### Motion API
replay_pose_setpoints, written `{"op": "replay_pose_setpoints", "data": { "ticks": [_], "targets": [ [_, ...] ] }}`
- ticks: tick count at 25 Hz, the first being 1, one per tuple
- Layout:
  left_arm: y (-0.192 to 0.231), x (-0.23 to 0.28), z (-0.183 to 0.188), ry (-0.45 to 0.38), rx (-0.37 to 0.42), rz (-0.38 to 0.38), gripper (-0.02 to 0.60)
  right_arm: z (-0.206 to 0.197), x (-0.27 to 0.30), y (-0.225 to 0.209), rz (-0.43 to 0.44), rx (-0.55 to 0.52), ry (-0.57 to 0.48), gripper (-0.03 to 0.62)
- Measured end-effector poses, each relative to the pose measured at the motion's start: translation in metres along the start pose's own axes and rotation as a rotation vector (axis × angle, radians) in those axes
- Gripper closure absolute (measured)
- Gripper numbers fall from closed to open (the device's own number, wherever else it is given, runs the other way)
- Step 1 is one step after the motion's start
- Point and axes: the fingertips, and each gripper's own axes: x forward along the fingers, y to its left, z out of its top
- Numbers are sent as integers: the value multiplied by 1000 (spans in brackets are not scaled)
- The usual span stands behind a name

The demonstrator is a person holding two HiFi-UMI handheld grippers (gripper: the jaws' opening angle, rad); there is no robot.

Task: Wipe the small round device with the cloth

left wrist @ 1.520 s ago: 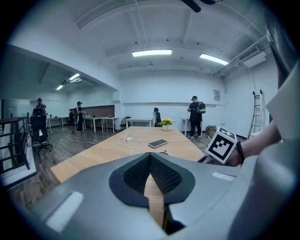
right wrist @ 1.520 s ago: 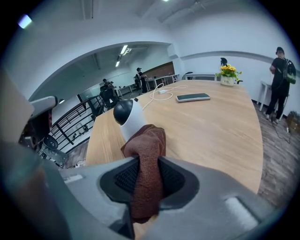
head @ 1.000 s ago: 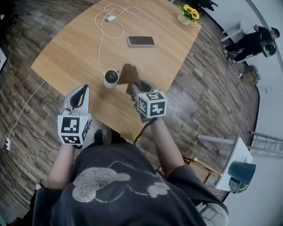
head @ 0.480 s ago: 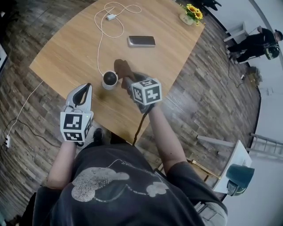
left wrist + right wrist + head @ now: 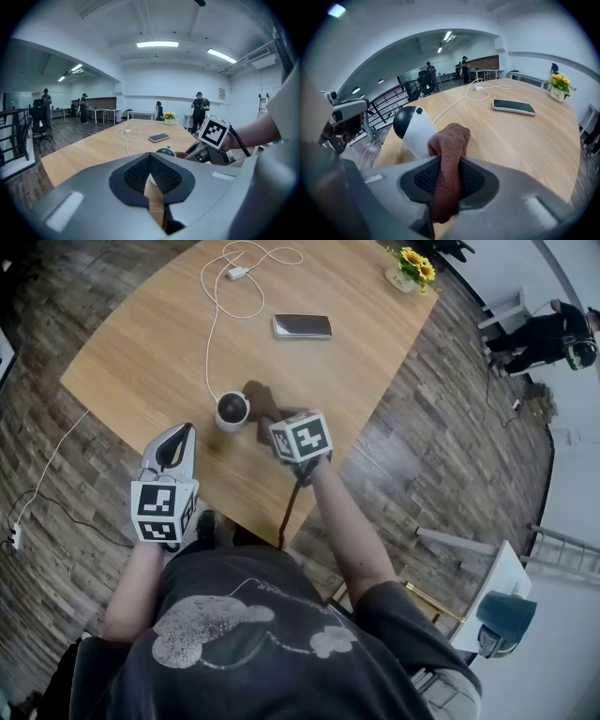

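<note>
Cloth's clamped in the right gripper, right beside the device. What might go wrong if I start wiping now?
1. The small round white device with the black dome stands unbraced: the left gripper is shut, empty and off to one side, so a push from the brown cloth in the right gripper may tip or slide it.
2. Its white cable trails across the wooden table and might get dragged.

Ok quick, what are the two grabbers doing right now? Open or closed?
Left gripper: fingers closed, holding nothing.
Right gripper: fingers closed on the brown cloth.
</note>
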Motion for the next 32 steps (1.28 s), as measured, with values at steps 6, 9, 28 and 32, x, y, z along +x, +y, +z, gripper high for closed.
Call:
{"op": "replay_pose_setpoints", "data": {
  "ticks": [6,9,28,32],
  "targets": [
    [3,1,2,-6,-4,-4,563,25,-18,-9,-37,-86,-116,511],
    [5,1,4,-16,-8,-3,563,47,-35,-10,-39,-159,-194,511],
    [24,8,2,-12,-64,88,563,116,-8,40,292,-559,-186,511],
    [25,4,-5,-3,-76,107,563,96,9,38,311,-598,-106,511]
  ]
}}
